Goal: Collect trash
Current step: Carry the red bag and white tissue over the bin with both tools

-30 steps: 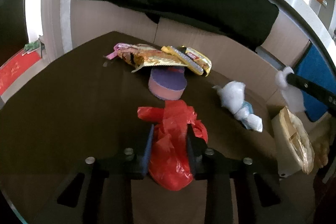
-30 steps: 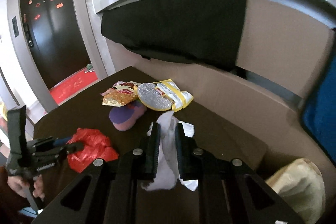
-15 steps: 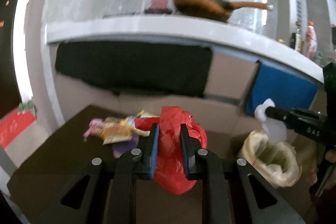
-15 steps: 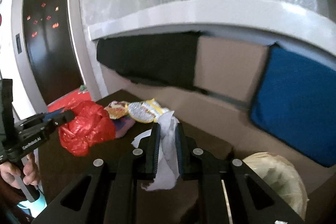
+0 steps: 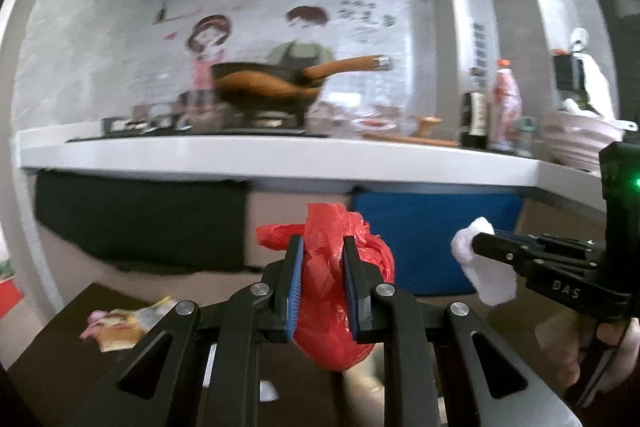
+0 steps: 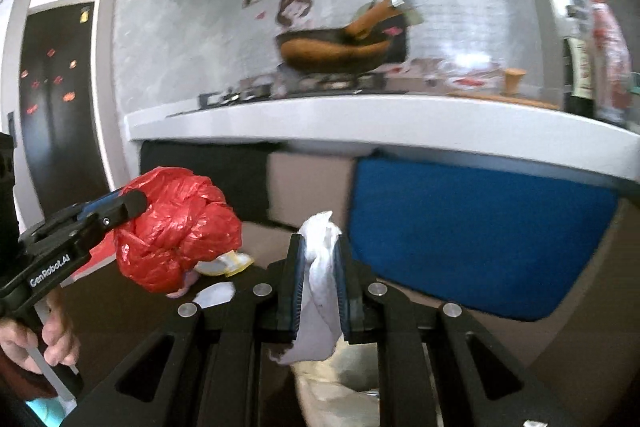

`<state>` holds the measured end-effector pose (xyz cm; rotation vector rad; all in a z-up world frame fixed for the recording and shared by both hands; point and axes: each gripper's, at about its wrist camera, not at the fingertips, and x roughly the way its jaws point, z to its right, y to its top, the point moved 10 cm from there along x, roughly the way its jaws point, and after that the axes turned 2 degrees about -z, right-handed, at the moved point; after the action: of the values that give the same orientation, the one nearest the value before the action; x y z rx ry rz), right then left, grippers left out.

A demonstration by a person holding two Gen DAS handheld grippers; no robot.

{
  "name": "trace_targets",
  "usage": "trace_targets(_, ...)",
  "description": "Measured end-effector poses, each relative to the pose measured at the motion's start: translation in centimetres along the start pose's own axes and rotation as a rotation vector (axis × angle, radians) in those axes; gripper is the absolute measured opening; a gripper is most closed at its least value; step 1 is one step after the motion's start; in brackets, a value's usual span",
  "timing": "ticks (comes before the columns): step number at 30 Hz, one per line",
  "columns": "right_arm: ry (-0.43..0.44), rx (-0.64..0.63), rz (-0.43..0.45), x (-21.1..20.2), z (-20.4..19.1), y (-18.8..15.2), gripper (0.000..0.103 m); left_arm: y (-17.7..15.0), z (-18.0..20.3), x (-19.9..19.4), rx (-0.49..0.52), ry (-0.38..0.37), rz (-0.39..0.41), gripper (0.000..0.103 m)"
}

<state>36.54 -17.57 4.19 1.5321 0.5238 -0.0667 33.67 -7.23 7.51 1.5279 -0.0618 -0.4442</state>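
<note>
— What have you got in each hand?

— My left gripper (image 5: 321,283) is clamped on a crumpled red plastic bag (image 5: 336,311); its jaws closed in a little further on the bag moments ago, and the blue pads press into the bag on both sides. The bag bulges out above and below the fingers and hangs clear of the dark table (image 5: 52,355).

— And the other one?

— My right gripper (image 6: 320,283) is squeezed nearly together on a white tissue (image 6: 318,291). The tissue sticks up past the fingertips and droops beneath them, above the open cream-coloured trash bag (image 6: 340,387) at the lower edge of the right wrist view.

— Where are they against the kitchen counter?

— Both are held below the white counter (image 6: 360,123), in front of its blue panel (image 6: 480,239), the red bag to the left of the tissue.

— Anything left on the table?

— Snack wrappers (image 5: 120,323) lie at its far left part, well below the counter, and a white scrap (image 6: 214,294) lies just beneath the red bag in the right wrist view.
</note>
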Motion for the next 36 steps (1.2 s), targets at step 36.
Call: trace_targets(36,-0.116,0.191,-0.126,2.3,11.4,-9.4,0.014,-12.6,9.7,12.5,-0.06,-0.201,-0.315,0.019)
